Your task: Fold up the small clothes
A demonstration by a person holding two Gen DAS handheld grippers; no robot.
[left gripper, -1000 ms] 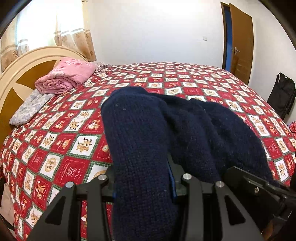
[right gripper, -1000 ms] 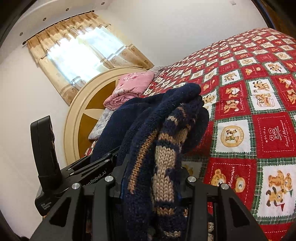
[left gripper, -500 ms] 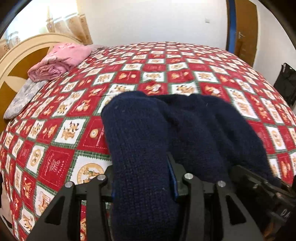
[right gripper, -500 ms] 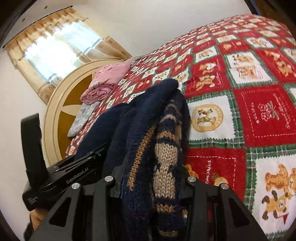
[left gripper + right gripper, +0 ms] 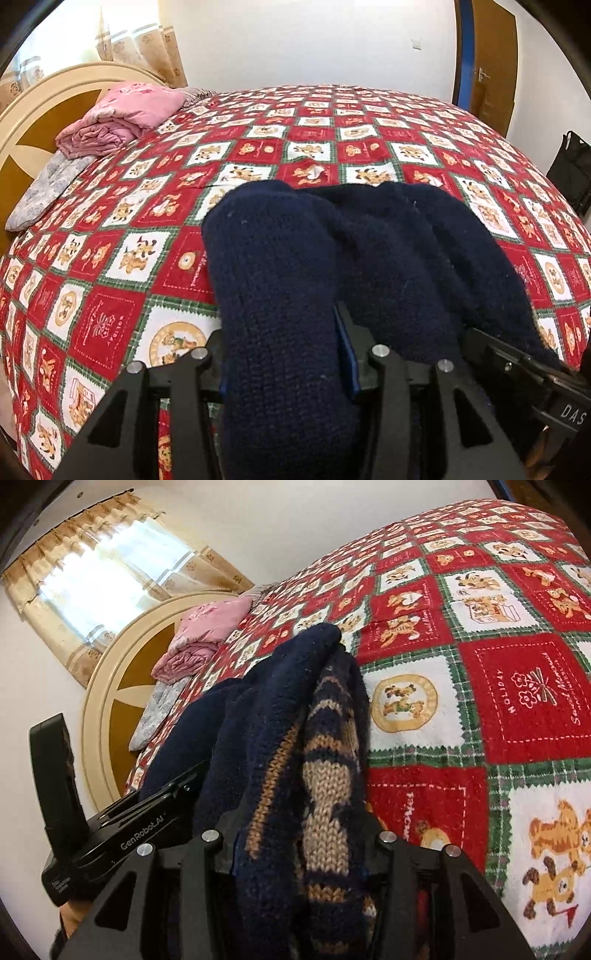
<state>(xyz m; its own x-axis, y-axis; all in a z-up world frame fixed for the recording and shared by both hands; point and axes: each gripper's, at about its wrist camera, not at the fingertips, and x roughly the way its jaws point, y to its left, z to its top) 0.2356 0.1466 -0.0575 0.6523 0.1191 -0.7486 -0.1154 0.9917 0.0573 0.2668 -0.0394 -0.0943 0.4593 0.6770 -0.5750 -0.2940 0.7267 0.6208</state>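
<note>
Left gripper (image 5: 286,363): clamped on a thick roll of the navy knitted sweater (image 5: 369,251); jaws have just been opening a little, wool packed between them and touching both sides.
Right gripper (image 5: 299,843): clamped on the other bunched edge of the sweater, navy with tan pattern; jaws have just been opening too, knit filling the gap.
Sweater: strung between the two grippers, draped forward toward 12 o'clock in both wrist views; far end appears to rest on the bedspread (image 5: 122,258), though exact contact hard to make out.
Bedspread: red, white and green check with bear prints, running out on every side of the sweater.
Farther out: folded pink blanket (image 5: 125,118) at 10 o'clock in the left view, by the cream headboard (image 5: 37,110); door (image 5: 493,62) at 1 o'clock.
Step in hand: likely laying the doubled-over sweater down to finish a fold.
Next move: probably a full release of both edges, then pulling back low and straight so the knit does not snag on the fingers or drag the fold open.
Change from a second ago: more bedspread and less wall in both views, sweater lower and flatter, grip looser on both sides.
</note>
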